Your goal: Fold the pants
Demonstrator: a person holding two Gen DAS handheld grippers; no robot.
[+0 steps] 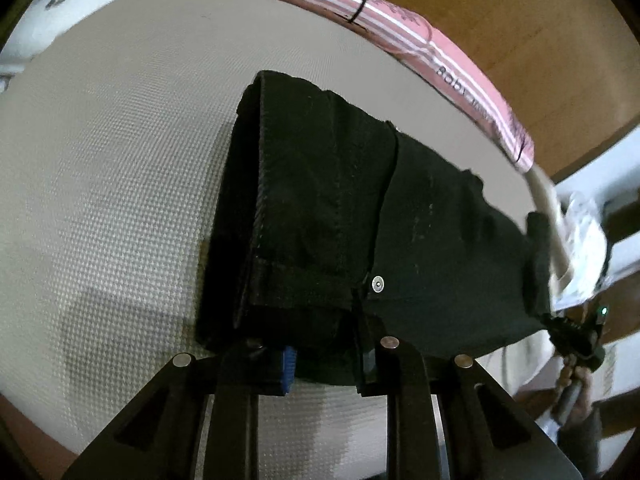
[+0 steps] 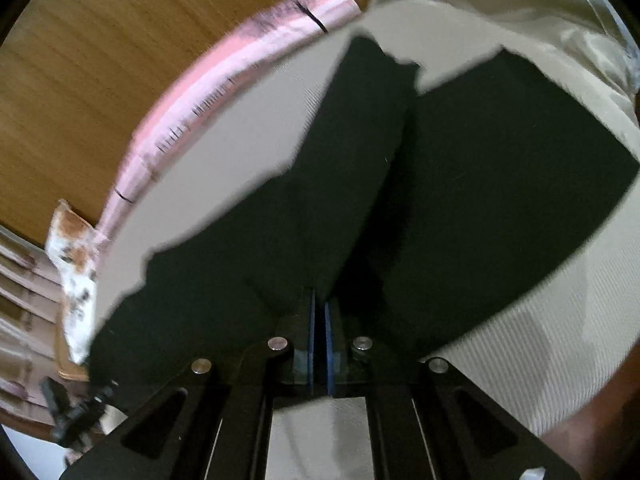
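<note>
Left wrist view: black pants (image 1: 360, 216) lie on a beige textured mat (image 1: 120, 200), waistband end nearest the camera, metal snap button (image 1: 377, 283) showing. Left gripper (image 1: 328, 364) is narrowed onto the thick waistband edge, blue pad (image 1: 289, 368) pressing the cloth; the bulk of layers keeps the jaws slightly apart. Looks like a grab meant to lift this end for a fold. Far right, the right gripper (image 1: 578, 334) pinches the other corner of the same edge, a hand (image 1: 574, 384) behind it. A pink striped border (image 1: 420, 36) edges the mat, wooden floor (image 1: 520, 20) beyond.

Right wrist view, blurred: right gripper (image 2: 320, 316) is nearly fully closed, blue pads (image 2: 329, 344) almost meeting, with a thin fold of the pants (image 2: 500, 184) pinched at the tips. Cloth fans out from the grip in two dark panels, so it seems under tension, probably held taut between both grippers. Left gripper (image 2: 76, 416) sits at lower left at the pants' other corner.

Containers: none visible in either view; nothing holds anything here besides the mat carrying the pants.
</note>
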